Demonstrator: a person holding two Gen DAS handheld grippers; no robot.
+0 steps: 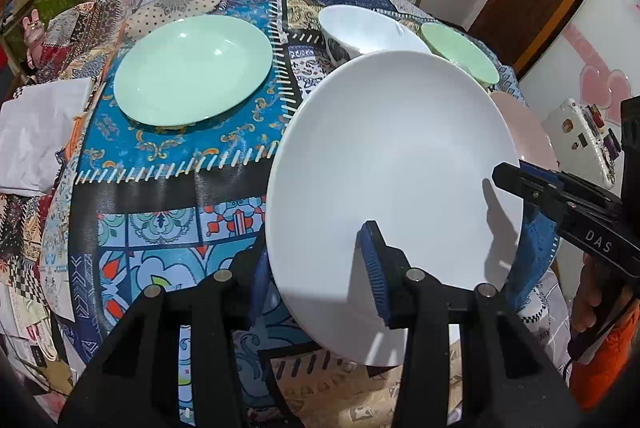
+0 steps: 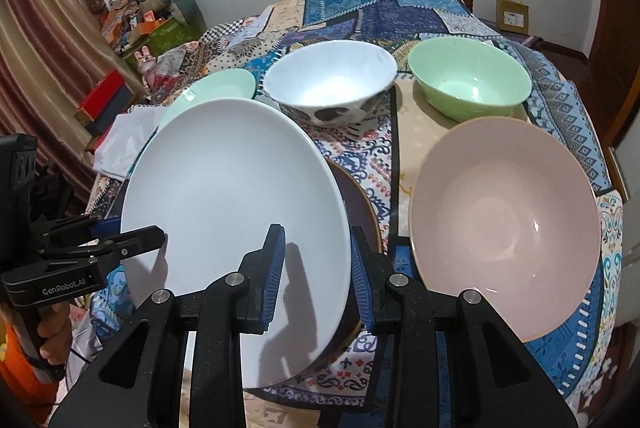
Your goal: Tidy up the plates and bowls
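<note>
White plate [image 1: 396,188]: tilted above the patchwork cloth [image 1: 168,188], gripped at opposite rims by both grippers. Left gripper [image 1: 316,276] clamps its near-left rim; right gripper [image 2: 318,276] clamps the other rim, one pad on top, one beneath. Dark plate [image 2: 362,212]: under the white one (mostly hidden). Pink bowl [image 2: 504,224]: just right of it. White bowl [image 2: 330,84] and green bowl [image 2: 470,78]: farther back, side by side. Green plate [image 1: 192,66]: flat at the left, well apart.
</note>
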